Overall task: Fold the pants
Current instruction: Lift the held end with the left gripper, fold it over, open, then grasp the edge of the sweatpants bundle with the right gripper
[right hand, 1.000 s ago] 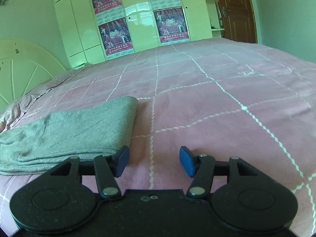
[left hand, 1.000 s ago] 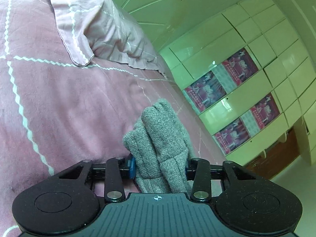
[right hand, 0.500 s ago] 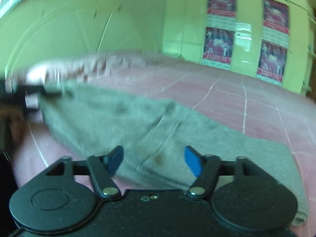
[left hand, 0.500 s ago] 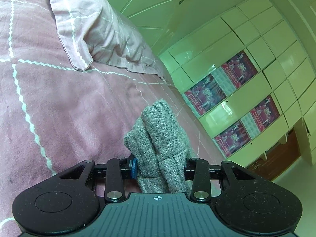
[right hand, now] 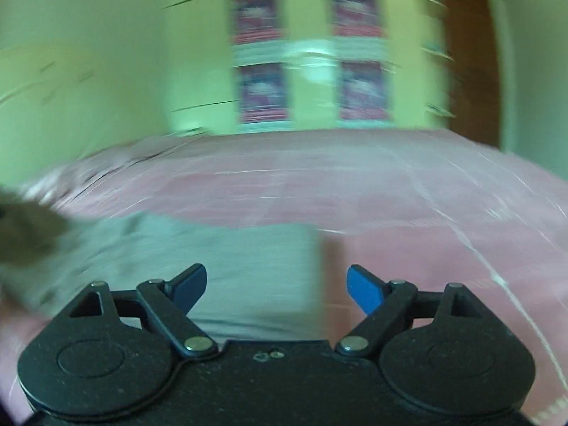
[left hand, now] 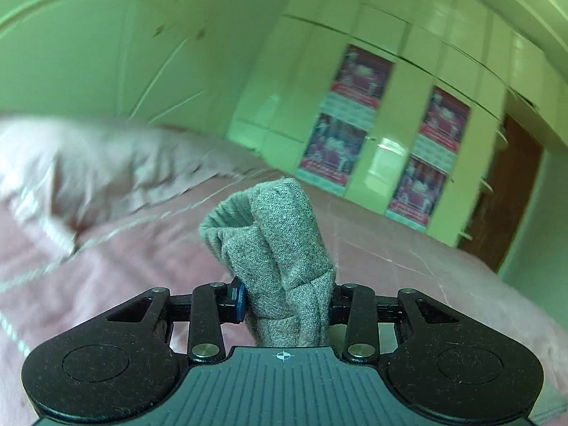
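Note:
The grey knit pants lie on the pink bedspread. In the left wrist view my left gripper (left hand: 285, 300) is shut on a bunched end of the pants (left hand: 280, 245), which sticks up between the fingers above the bed. In the right wrist view my right gripper (right hand: 277, 285) is open and empty, hovering just above the flat folded part of the pants (right hand: 227, 262). That part stretches to the left edge of the blurred view, where it rises.
The pink bedspread (right hand: 408, 213) with white lines fills the area around the pants. A pink pillow (left hand: 106, 167) lies at the far left in the left wrist view. Green wardrobe doors with red posters (left hand: 358, 113) and a brown door (right hand: 465, 71) stand behind the bed.
My left gripper has swung with the held pants end, so the view now faces the wardrobe. My right gripper has moved over the flat pants and opened wider. Both views are motion-blurred.

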Demonstrator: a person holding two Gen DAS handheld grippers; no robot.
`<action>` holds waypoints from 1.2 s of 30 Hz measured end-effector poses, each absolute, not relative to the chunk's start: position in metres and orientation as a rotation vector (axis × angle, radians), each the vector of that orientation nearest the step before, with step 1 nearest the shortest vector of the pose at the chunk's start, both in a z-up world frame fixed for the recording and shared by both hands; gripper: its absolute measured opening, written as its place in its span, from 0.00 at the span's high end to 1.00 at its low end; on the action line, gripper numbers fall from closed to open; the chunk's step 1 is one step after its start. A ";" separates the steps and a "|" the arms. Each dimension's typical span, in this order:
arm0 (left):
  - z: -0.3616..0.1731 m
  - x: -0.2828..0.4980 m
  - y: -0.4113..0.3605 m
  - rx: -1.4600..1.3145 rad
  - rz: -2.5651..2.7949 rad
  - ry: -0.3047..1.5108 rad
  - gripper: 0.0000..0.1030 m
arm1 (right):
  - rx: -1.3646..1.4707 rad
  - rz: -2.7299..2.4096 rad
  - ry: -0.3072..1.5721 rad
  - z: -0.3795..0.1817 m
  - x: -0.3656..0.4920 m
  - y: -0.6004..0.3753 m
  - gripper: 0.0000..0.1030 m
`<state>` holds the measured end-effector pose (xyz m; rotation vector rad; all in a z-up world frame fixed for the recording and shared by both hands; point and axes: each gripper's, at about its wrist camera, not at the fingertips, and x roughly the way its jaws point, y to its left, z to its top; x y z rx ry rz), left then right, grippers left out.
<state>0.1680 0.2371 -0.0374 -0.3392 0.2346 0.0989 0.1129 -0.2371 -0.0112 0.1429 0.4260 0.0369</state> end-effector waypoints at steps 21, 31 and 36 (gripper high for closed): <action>-0.033 0.188 -0.228 0.679 -0.439 0.341 0.30 | 0.699 -0.229 0.345 -0.065 0.091 -0.370 0.23; 0.013 0.138 -0.151 0.390 -0.373 0.299 0.04 | 0.708 -0.119 0.335 -0.064 0.096 -0.359 0.21; -0.004 0.128 -0.091 0.277 -0.290 0.303 0.04 | 0.689 -0.077 0.356 -0.059 0.095 -0.349 0.23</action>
